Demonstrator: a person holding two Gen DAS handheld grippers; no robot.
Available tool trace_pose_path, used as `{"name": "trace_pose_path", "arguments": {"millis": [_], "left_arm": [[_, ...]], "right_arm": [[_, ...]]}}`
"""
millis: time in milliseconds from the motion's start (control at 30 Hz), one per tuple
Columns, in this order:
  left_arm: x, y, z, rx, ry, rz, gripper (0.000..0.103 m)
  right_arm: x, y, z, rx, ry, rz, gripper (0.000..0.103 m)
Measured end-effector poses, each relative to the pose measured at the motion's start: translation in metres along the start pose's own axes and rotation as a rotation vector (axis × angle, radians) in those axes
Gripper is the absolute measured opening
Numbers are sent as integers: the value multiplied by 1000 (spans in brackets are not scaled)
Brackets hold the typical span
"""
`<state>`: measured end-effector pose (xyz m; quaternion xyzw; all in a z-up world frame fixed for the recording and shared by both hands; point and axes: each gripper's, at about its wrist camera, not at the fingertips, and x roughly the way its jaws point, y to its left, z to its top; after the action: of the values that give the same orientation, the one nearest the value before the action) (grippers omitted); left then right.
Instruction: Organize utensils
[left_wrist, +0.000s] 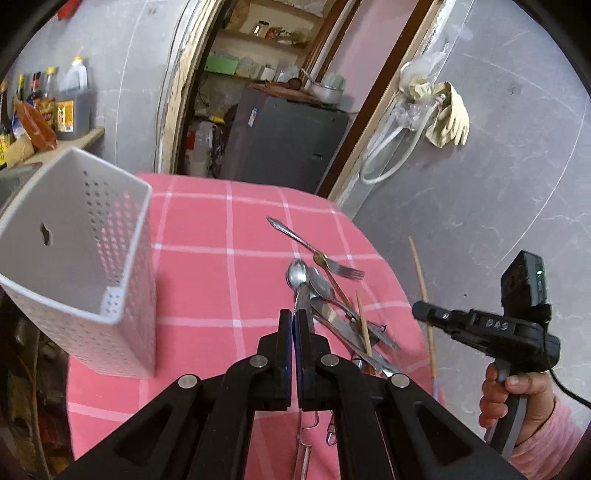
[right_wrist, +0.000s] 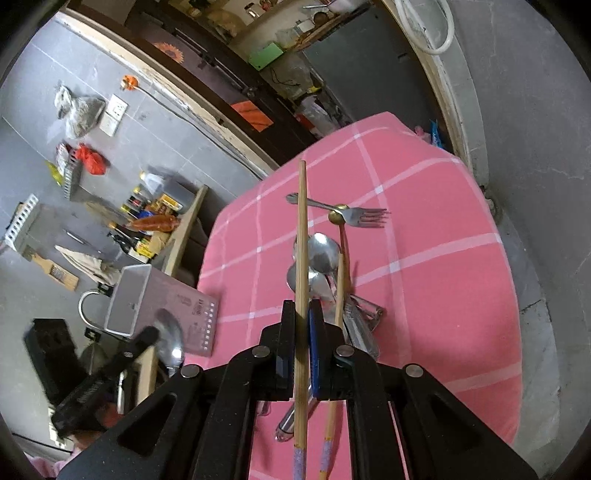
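Observation:
My left gripper (left_wrist: 294, 314) is shut on a steel spoon (left_wrist: 297, 275), bowl pointing forward, held just right of the white perforated utensil holder (left_wrist: 85, 254) on the pink checked cloth. My right gripper (right_wrist: 303, 306) is shut on a wooden chopstick (right_wrist: 303, 236) above the pile of utensils (right_wrist: 332, 266). The pile holds spoons, a fork (left_wrist: 338, 271), a knife and a second chopstick (right_wrist: 340, 291). The right gripper (left_wrist: 424, 314) with its chopstick (left_wrist: 421, 273) shows at the right of the left wrist view. The left gripper (right_wrist: 147, 338) with its spoon (right_wrist: 170, 336) shows by the holder (right_wrist: 162, 306) in the right wrist view.
The pink cloth (left_wrist: 221, 236) covers a small table beside a grey wall. A shelf with bottles (left_wrist: 55, 110) stands left of the holder. A doorway with a dark cabinet (left_wrist: 284, 136) is behind the table. Rubber gloves (left_wrist: 447, 114) hang on the wall.

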<state>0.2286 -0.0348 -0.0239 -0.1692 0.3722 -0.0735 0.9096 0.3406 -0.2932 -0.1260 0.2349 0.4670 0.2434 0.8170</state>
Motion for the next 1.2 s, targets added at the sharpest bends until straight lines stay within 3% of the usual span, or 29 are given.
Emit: {"name": "trace_pose_path", "arguments": {"millis": [167,333,600,700,767,1200], "left_arm": [[1,8,-5,-24,23,5,2],[14,8,-15,-50,43,12,2],[27,8,-20,-79,45,21,2],[30,8,-20,-87,47,23,2],[31,8,-18,-90,45,24,2],[24,4,-9,-76,34,6,2]], "right_arm": [[30,-15,-5,5,91,-76,7],[50,-15,-1,-47,123,-141,7],[77,-9,18,-121,174,-159,16],[83,-12,28,-100,187,-147,16],[86,-11,30,-99,181,-146,6],[46,-4,24,-88,83,5,6]]}}
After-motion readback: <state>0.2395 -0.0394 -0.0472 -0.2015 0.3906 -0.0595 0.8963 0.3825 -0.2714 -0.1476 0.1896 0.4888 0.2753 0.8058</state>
